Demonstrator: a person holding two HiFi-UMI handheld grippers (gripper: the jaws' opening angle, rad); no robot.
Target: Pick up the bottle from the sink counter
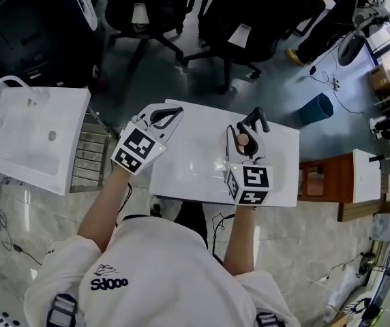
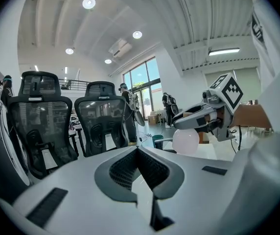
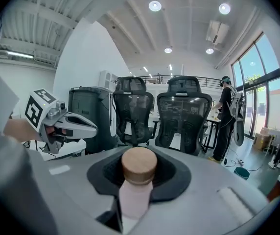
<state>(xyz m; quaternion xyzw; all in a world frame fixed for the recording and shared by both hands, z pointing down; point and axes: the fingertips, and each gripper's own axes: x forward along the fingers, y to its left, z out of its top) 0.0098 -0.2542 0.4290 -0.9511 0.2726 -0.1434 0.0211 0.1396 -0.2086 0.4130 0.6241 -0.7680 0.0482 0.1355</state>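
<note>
Head view, what do you see?
– Right gripper (image 1: 247,123) clamped on the bottle (image 1: 242,142), held over the white table (image 1: 195,176). Left gripper (image 1: 170,114) is well apart from it on the left, and the sink (image 1: 31,142) is further left.

Left gripper view?
– Jaws together, nothing between them. The right gripper shows at right with the pale bottle hanging under it.

Right gripper view?
– Pads press on the bottle's neck, just under the wooden cap (image 3: 139,164) – bottle upright. Office chairs (image 3: 184,114) are behind.
</note>
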